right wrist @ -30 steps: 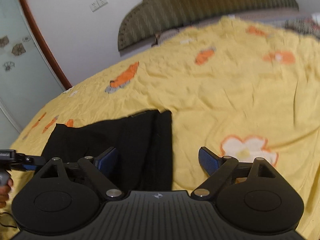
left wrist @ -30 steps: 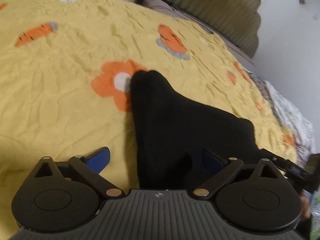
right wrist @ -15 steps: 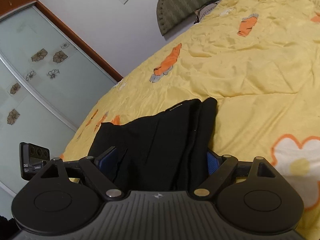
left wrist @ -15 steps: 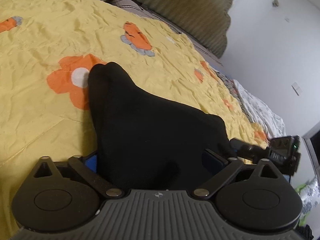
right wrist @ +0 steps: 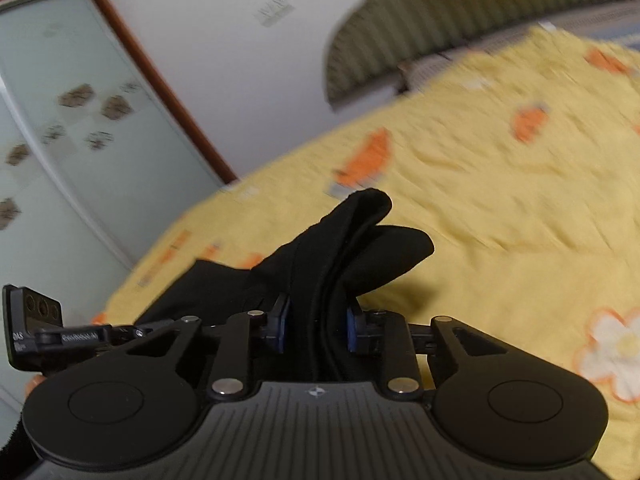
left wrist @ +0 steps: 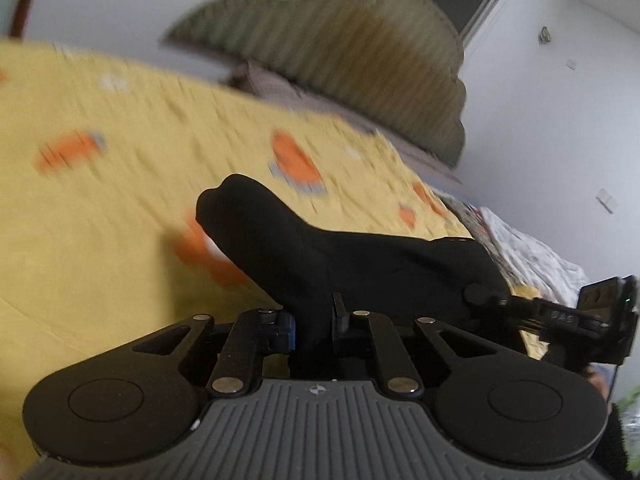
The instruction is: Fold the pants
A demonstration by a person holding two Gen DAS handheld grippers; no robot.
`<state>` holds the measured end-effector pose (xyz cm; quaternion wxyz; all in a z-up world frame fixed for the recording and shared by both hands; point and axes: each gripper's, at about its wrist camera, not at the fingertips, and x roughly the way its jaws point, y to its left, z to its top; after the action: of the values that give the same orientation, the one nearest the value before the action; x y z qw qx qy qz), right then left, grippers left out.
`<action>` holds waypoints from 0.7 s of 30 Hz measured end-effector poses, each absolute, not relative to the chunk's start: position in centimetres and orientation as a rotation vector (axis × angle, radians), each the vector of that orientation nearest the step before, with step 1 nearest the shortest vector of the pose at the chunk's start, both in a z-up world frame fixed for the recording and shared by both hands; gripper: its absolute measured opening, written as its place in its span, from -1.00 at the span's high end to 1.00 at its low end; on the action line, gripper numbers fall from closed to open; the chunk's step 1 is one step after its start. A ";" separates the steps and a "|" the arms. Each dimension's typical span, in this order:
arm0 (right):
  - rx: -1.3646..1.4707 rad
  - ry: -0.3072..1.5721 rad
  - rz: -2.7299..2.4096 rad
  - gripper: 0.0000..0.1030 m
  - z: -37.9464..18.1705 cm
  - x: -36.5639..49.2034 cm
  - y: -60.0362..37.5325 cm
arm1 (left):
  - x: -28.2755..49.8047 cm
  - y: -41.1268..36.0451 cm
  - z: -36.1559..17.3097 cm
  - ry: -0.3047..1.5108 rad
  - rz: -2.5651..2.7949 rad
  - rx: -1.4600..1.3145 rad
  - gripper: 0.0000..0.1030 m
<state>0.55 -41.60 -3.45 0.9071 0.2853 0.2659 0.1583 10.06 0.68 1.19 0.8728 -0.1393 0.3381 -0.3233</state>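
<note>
The black pants (left wrist: 320, 256) lie bunched on a yellow bedspread. My left gripper (left wrist: 314, 326) is shut on one end of them and holds it lifted off the bed. In the right wrist view the pants (right wrist: 344, 248) stick up in thick folds. My right gripper (right wrist: 316, 328) is shut on that end, with cloth filling the gap between the blue pads (right wrist: 282, 322). The fabric spans between the two grippers. The right gripper's camera mount (left wrist: 600, 320) shows at the right of the left wrist view.
The yellow bedspread (left wrist: 100, 240) with orange flowers and carrots covers the bed. A green padded headboard (left wrist: 360, 52) and pillows stand at the far end. A glass-door wardrobe (right wrist: 60, 140) is at the left in the right wrist view. White walls surround the bed.
Both grippers have closed on the pants ends, which were lying between open fingers before. Both have lifted and tilted up, and the views are blurred by motion.
</note>
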 end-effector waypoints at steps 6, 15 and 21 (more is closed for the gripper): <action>0.592 0.522 0.431 0.51 -2.0 5.0 -37.0 | 11.7 5.7 4.4 0.694 -0.556 -0.253 0.65; 0.192 0.619 0.090 0.09 -4.6 7.8 -31.9 | 13.8 7.2 0.3 0.747 -0.205 -0.029 0.17; 0.168 0.608 0.314 0.10 -2.2 9.9 -29.6 | 16.2 2.4 1.1 0.716 -0.394 -0.079 -0.64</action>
<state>9.95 -29.63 -2.23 0.9386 0.0820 0.2977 0.1536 16.25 2.42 1.08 0.9169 -0.0383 0.3480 -0.1916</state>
